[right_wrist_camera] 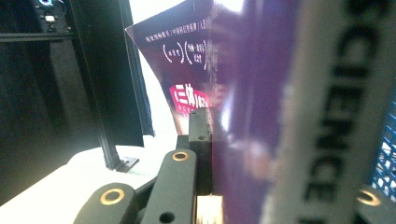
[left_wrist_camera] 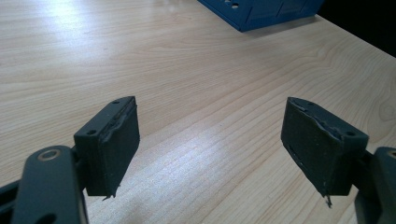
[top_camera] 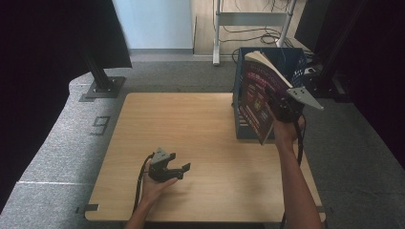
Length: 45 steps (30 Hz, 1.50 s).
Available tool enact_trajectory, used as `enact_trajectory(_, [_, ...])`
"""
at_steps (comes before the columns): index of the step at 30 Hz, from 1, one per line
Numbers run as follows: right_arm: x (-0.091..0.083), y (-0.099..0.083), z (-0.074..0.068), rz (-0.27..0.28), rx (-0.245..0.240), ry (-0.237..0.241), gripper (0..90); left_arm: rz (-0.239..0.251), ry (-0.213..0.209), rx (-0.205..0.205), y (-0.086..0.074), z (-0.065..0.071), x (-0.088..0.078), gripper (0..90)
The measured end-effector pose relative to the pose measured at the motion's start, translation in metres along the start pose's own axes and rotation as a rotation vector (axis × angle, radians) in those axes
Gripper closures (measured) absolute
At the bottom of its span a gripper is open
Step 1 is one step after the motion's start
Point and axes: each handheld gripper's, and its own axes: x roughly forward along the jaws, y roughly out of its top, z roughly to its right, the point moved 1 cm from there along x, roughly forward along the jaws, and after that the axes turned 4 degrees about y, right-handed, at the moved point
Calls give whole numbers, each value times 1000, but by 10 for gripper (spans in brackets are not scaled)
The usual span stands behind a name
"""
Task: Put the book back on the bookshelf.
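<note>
A purple-covered book (top_camera: 258,98) is held upright and tilted above the table's right side, in front of a blue crate (top_camera: 270,59). My right gripper (top_camera: 282,107) is shut on the book near its spine. In the right gripper view the book's cover (right_wrist_camera: 261,93) runs between the jaws, with one black pad (right_wrist_camera: 200,126) pressed flat against it. My left gripper (top_camera: 177,168) rests low over the table near the front, held in a hand. Its two pads (left_wrist_camera: 112,144) stand wide apart with only bare wood between them.
The wooden table (top_camera: 191,124) lies bare between the two hands. The blue crate (left_wrist_camera: 261,11) stands on the table's right rear part. Black curtains hang at left and right. A metal stand base (top_camera: 102,88) sits on the grey floor behind the table's left corner.
</note>
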Motion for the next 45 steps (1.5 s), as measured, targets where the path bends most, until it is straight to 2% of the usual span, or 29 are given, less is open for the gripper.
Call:
enact_trajectory(5, [4, 0, 4, -3, 10, -12, 814, -15, -8, 0, -1, -1, 2, 195])
enact_trajectory(16, [16, 3, 1, 5, -11, -36, 815, -4, -16, -4, 0, -1, 0, 195])
enact_trajectory(21, [21, 1, 3, 5, -4, -45, 815, -6, -14, -3, 0, -2, 0, 195])
enact_trajectory(32, [36, -2, 8, 0, 5, -94, 815, -2, -14, 1, 1, -2, -1, 195])
enact_trajectory(45, [47, -2, 14, 6, 11, -109, 814, 1, -18, 2, 2, -2, -1, 198])
